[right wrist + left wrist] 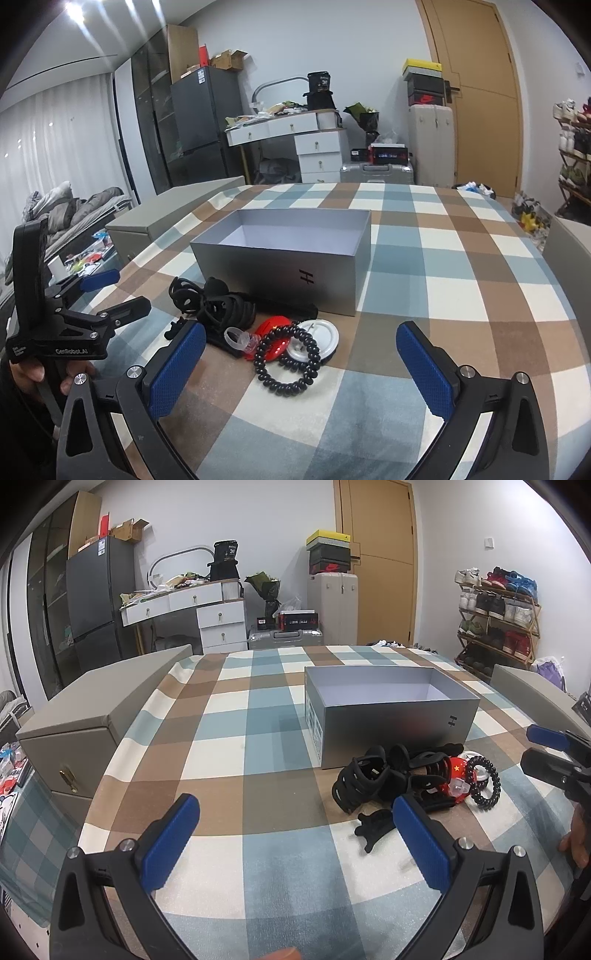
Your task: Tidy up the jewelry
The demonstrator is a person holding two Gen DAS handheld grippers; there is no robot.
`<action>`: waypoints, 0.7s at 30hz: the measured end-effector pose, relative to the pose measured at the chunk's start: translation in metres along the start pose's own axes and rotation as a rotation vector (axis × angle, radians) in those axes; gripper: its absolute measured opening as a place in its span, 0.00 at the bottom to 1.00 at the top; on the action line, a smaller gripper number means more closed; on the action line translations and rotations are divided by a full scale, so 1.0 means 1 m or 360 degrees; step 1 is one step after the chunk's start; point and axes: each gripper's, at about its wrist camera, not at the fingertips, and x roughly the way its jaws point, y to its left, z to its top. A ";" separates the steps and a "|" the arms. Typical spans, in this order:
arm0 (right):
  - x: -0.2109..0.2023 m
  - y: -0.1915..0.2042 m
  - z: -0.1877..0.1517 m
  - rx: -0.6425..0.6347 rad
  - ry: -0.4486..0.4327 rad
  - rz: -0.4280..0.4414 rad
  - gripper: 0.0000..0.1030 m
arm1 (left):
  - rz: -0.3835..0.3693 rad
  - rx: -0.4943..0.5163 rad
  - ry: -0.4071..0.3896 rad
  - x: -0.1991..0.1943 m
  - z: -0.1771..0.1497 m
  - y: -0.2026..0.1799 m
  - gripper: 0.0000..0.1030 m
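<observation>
Grippers: the left gripper (295,830) and the right gripper (301,360) both stand wide open above the checked tablecloth (240,746), and neither holds anything. Each carries blue ribbed pads (177,369) on black fingers.

Jewelry and hair accessories lie in a small pile on the cloth, touching the near long wall of the open grey box (291,254), which is upright with no lid.

- Black claw hair clips (369,779) form the left part of the pile.
- Black spiral hair tie (286,358) lies nearest the right gripper, overlapping a red piece (271,326) and a round white badge (317,339).
- Clear plastic ring (236,338) rests beside the red piece.

A grey case (92,716) stands at the left table edge.
</observation>
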 end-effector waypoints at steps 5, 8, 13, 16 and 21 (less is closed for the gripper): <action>0.001 0.001 0.000 -0.0008 0.0012 -0.0004 1.00 | -0.0009 -0.0003 -0.0001 0.000 0.000 0.000 0.99; 0.002 0.002 0.000 -0.0020 0.0023 -0.0004 1.00 | -0.0009 0.0000 -0.0001 0.000 0.000 0.000 0.99; 0.004 0.000 0.000 -0.0001 0.0034 0.0005 1.00 | -0.0010 -0.0002 0.0000 0.000 0.000 0.000 0.99; 0.004 -0.001 0.000 0.0004 0.0042 0.0008 1.00 | -0.0009 -0.0004 0.0000 0.000 0.000 0.000 0.99; 0.003 0.000 0.000 0.0003 0.0036 0.0014 1.00 | -0.0009 0.0008 -0.0002 0.000 0.000 0.000 0.99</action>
